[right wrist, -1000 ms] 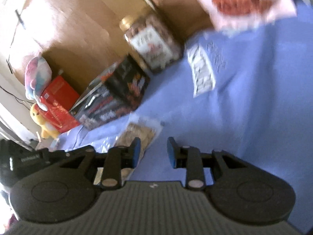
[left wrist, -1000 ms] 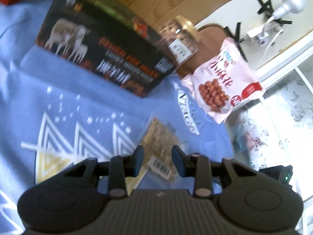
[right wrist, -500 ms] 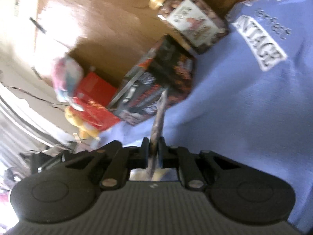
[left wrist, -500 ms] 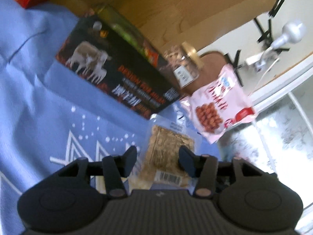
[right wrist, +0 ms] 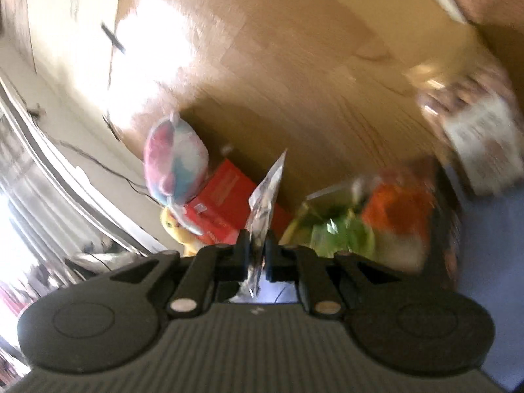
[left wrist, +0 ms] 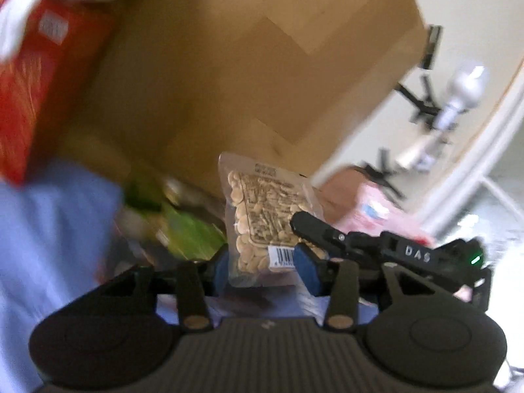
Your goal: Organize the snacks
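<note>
A clear packet of pale nuts (left wrist: pixel 262 216) with a barcode label hangs in the air. My right gripper (right wrist: pixel 257 245) is shut on its edge, and in the right wrist view the packet (right wrist: pixel 267 193) stands edge-on between the black fingers. In the left wrist view the right gripper (left wrist: pixel 296 234) reaches in from the right and pinches the packet's right side. My left gripper (left wrist: pixel 263 267) has its blue pads on either side of the packet's lower end. Its jaws are closing, and I see no firm press on the packet.
A wooden panel (left wrist: pixel 245 65) fills the background. A red box (left wrist: pixel 23 98), a blurred box with a green top (left wrist: pixel 186 229) and a pink snack bag (left wrist: pixel 376 203) lie on blue cloth (left wrist: pixel 49 229). A nut jar (right wrist: pixel 475 131) and a plush toy (right wrist: pixel 177 167) are blurred.
The right gripper shut on the nut packet and lifted it off the blue cloth. Both grippers rose, and the packet now hangs between the left gripper's pads.
</note>
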{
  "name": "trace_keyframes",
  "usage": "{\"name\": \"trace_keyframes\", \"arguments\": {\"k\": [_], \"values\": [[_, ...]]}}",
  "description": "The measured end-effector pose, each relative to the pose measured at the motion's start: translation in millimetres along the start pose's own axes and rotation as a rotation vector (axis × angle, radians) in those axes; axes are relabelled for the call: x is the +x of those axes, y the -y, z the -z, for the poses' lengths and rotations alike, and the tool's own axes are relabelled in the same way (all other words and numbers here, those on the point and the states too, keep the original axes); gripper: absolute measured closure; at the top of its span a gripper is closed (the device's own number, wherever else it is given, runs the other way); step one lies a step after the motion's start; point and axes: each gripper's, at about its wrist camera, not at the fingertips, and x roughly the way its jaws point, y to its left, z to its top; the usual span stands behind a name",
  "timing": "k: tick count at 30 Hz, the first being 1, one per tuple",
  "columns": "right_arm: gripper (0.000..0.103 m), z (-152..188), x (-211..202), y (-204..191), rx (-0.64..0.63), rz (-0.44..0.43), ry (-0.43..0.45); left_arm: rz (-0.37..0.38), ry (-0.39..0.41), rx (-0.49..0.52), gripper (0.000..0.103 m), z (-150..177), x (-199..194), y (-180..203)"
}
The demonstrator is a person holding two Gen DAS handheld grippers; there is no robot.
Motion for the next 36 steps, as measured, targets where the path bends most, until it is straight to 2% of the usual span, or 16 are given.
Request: {"name": "trace_keyframes", "arguments": {"k": [3,5,8,9,13,18,21,25,26,27,28,29,31,33,35,36], "values": [[0.091,-17,43,8,0.064,0.061,-0.064,-0.126,0.005,0.014,0.058,-12,15,-11],[0.091,-16,63,17,0.112,0.117,-0.102,-0.178,0.021,0.012,0.054,-15,19,-18],[0.081,-11,79,21,0.064,0.280,-0.137,-0.191,0.041,-0.008,0.053,-17,20,-27],[0.077,-10,77,22,0.038,0.303,-0.122,-0.186,0.044,-0.013,0.053,-16,19,-28],[0.063,-9,45,15,-0.006,0.332,-0.026,-0.175,0.060,0.003,0.053,-7,12,-21],[0.062,15,-21,-1,-0.075,0.328,0.125,-0.136,0.036,0.022,0.053,20,0,-3],[0.062,46,-59,-8,-0.131,0.324,0.196,-0.176,0.023,0.111,0.053,48,-9,20],[0.060,106,-81,-21,-0.268,0.402,0.219,-0.267,0.032,0.254,0.041,89,-17,52],[0.055,120,-82,-24,-0.295,0.442,0.209,-0.286,0.037,0.280,0.040,99,-22,56],[0.044,132,-82,-23,-0.302,0.465,0.200,-0.300,0.039,0.296,0.032,108,-26,59],[0.039,141,-84,-21,-0.286,0.473,0.198,-0.313,0.042,0.299,0.023,116,-30,60],[0.035,150,-86,-17,-0.246,0.478,0.199,-0.327,0.044,0.297,0.020,122,-34,61],[0.033,160,-87,-12,-0.176,0.482,0.170,-0.366,0.055,0.296,0.010,131,-44,60],[0.033,168,-84,-16,-0.196,0.498,0.133,-0.406,0.073,0.301,0.002,138,-51,60],[0.032,173,-79,-26,-0.256,0.523,0.131,-0.428,0.093,0.297,0.000,142,-58,59],[0.028,174,-78,-31,-0.279,0.525,0.137,-0.441,0.097,0.294,0.000,144,-60,58]]}}
